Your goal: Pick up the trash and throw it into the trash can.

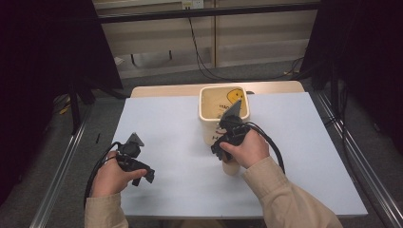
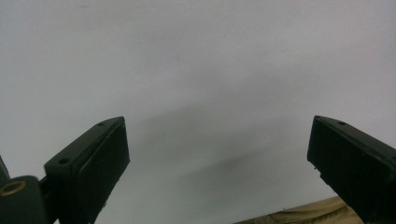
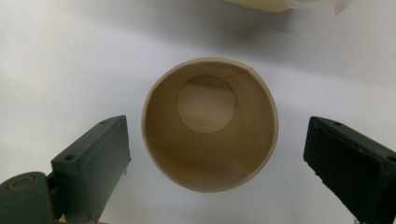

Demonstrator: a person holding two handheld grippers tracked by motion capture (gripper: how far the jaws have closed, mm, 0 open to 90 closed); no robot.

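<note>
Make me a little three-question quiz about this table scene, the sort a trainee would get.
1. True or false: the right tongs are clamped shut on the paper cup.
2. What lies inside the paper cup? A) a spoon B) nothing C) a yellow ball
3. Fill in: the left tongs hang open over the bare white ____.

Key
1. False: the jaws stand wide apart, one on each side of the upright cup, not touching it.
2. B: the right gripper view looks straight down to its bare bottom.
3. Sheet: nothing lies between those jaws. The cream tub stands farther back.
</note>
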